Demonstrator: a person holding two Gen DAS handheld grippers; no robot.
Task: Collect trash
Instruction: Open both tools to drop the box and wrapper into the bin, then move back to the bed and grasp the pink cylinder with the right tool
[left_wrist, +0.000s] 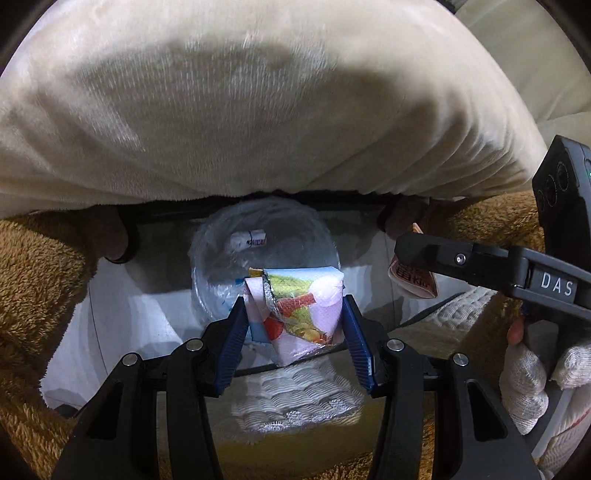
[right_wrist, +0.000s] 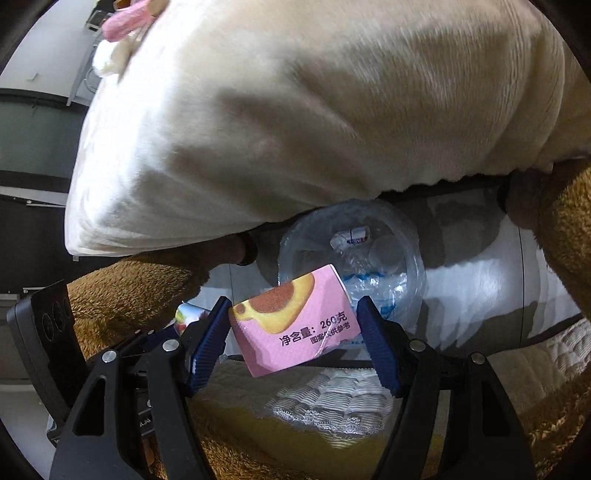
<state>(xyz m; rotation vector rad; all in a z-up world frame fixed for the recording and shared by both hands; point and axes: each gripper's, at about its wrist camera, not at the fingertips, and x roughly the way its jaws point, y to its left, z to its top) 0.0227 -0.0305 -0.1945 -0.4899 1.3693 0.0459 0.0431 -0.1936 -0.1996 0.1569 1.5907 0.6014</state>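
My left gripper (left_wrist: 293, 314) is shut on a crumpled snack wrapper (left_wrist: 299, 314) printed with fruit and a pink drink. My right gripper (right_wrist: 293, 325) is shut on a pink snack packet (right_wrist: 291, 325) with a brown and yellow picture and Chinese text. Both are held above a trash bin lined with a clear plastic bag (left_wrist: 266, 251), also in the right wrist view (right_wrist: 354, 258). A small white wrapper (left_wrist: 249, 238) lies inside the bin. The right gripper (left_wrist: 417, 273) with its packet shows at the right of the left wrist view.
A large cream plush cushion (left_wrist: 258, 103) overhangs the bin from above. Brown fuzzy fabric (left_wrist: 33, 280) flanks both sides. A white quilted cloth (left_wrist: 295, 395) and a yellow surface lie below the grippers. A gloved hand (left_wrist: 532, 376) holds the right gripper.
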